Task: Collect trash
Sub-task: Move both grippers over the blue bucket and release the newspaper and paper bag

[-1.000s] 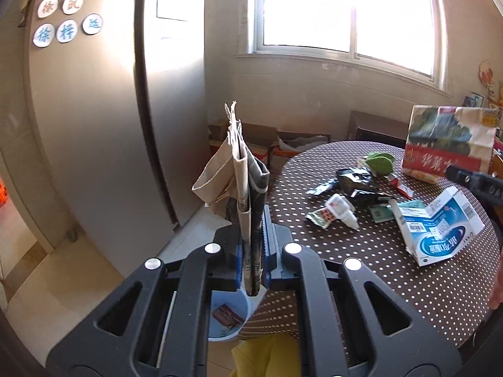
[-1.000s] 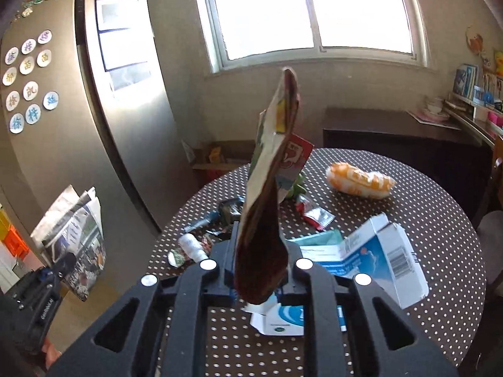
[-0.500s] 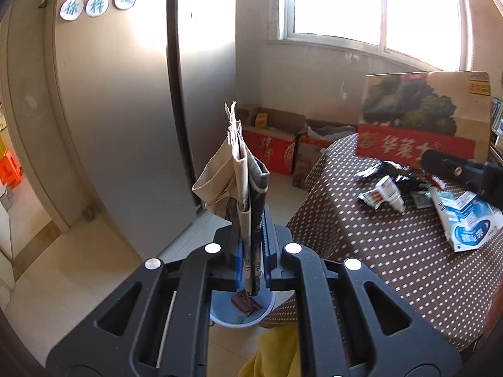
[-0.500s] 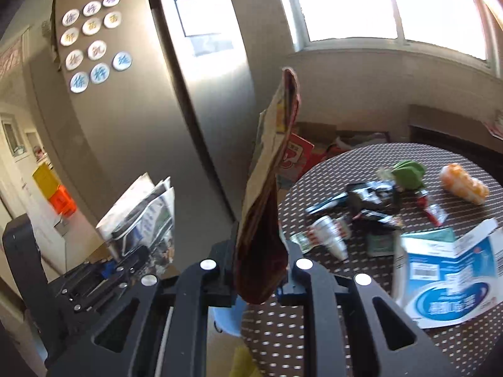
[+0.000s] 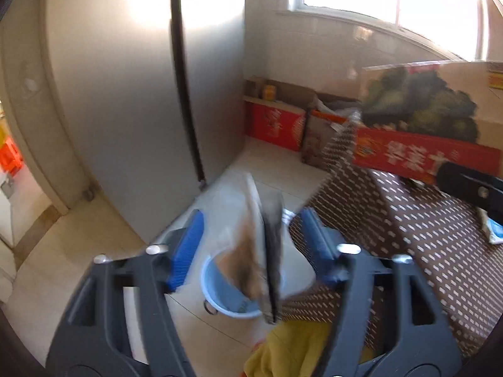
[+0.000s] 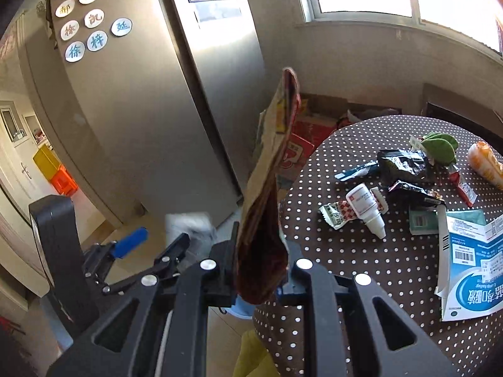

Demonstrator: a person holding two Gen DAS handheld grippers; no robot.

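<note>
Left gripper (image 5: 251, 245) fingers just opened wide, folded newspaper (image 5: 264, 251) released over blue plastic bucket (image 5: 220, 295); right gripper (image 6: 261, 270) fingers clamped on flattened brown paper bag (image 6: 267, 194); wrappers left on dotted tabletop (image 6: 361, 270).

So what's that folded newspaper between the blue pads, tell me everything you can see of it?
The folded newspaper is a motion-blurred bundle of greyish and tan sheets, standing roughly on edge and leaning slightly. It sits between the blue pads of the left gripper, whose jaws have just been opening; the pads stand clear of it on both sides, so it looks released. Its lower end overlaps the blue bucket on the floor beside the dotted table. Whether it touches the bucket I cannot tell.
</note>
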